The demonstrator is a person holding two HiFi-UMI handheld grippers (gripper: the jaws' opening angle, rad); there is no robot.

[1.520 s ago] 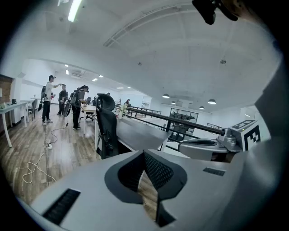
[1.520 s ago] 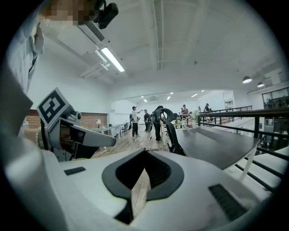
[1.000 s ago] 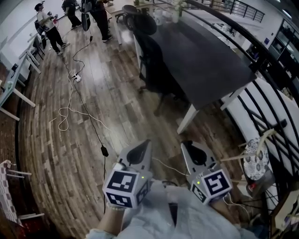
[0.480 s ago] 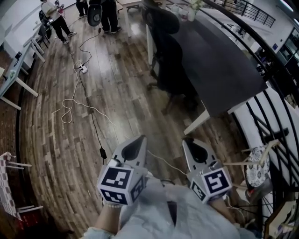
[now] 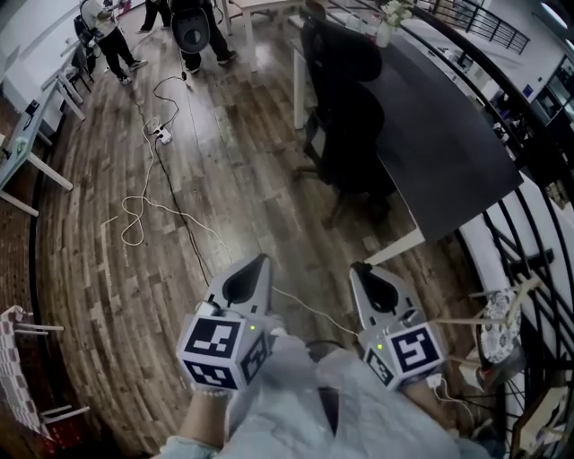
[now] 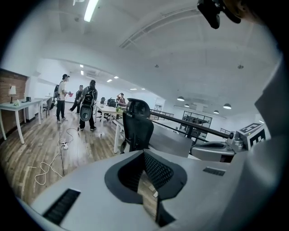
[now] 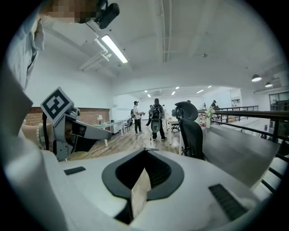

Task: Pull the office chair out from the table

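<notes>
A black office chair [image 5: 348, 108] with a headrest stands tucked against the long dark table [image 5: 448, 143], its back towards me. Both grippers hang low in the head view, well short of the chair and apart from it. My left gripper [image 5: 261, 259] is shut with nothing in it, over the wooden floor. My right gripper [image 5: 358, 268] is shut and empty too, near the table's white leg [image 5: 395, 248]. In the left gripper view the chair [image 6: 137, 128] stands ahead beyond the shut jaws. The right gripper view shows the chair [image 7: 191, 131] ahead to the right beside the table [image 7: 230, 146].
A white cable [image 5: 143, 206] and a black one trail across the floor to a power strip [image 5: 160, 133]. Several people [image 5: 193, 27] stand at the far end. White desks [image 5: 27, 157] line the left wall. A black railing [image 5: 529, 251] and a patterned round stool [image 5: 499, 324] are on the right.
Both grippers have travelled forward together over the floor. The chair and table have come nearer and lower in the head view. Both stay shut.
</notes>
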